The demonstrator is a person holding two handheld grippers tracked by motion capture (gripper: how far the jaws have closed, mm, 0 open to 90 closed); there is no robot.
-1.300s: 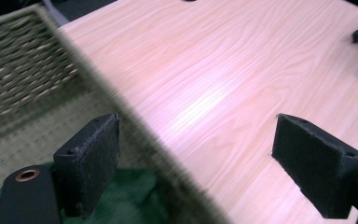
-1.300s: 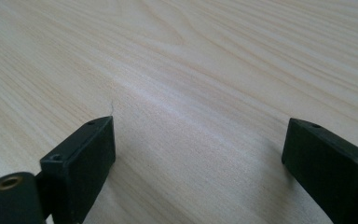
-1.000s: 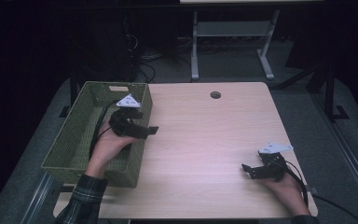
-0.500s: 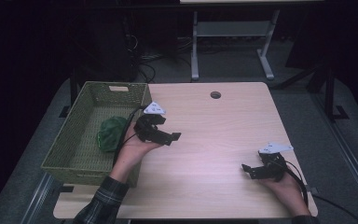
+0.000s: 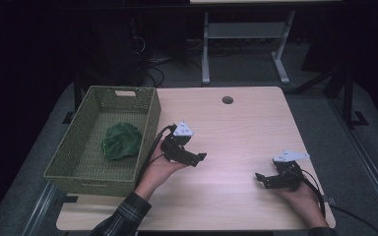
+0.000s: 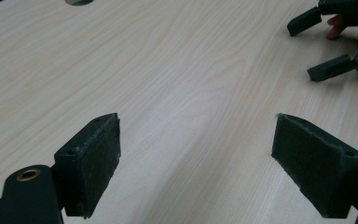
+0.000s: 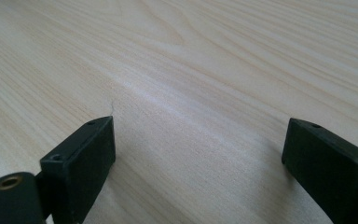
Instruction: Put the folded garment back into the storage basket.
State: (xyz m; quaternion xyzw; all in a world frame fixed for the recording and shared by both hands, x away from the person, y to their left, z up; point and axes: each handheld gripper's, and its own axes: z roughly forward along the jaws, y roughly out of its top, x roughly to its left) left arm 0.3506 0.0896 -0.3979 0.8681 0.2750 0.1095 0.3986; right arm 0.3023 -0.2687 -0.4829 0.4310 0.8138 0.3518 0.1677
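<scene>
A green leafy vegetable [image 5: 122, 140] lies inside the woven green basket [image 5: 74, 169] at the table's left. My left gripper [image 5: 200, 159] hovers over the wooden table [image 5: 236, 128] just right of the basket, open and empty; its jaws stand wide apart over bare wood in the left gripper view [image 6: 196, 154]. My right gripper [image 5: 262, 180] rests low near the front right of the table, open with nothing between its jaws [image 7: 196, 163]. It also appears far off in the left gripper view as the right gripper [image 6: 328, 44].
A round cable hole [image 5: 227, 100] sits near the table's far edge. Beyond the table stands a grey metal frame [image 5: 246, 34] on a dark floor. Cables trail from both grippers toward the front edge.
My left gripper has come out of the basket and moved right over the table, leaving the green vegetable lying in the basket. The right gripper has stayed put.
</scene>
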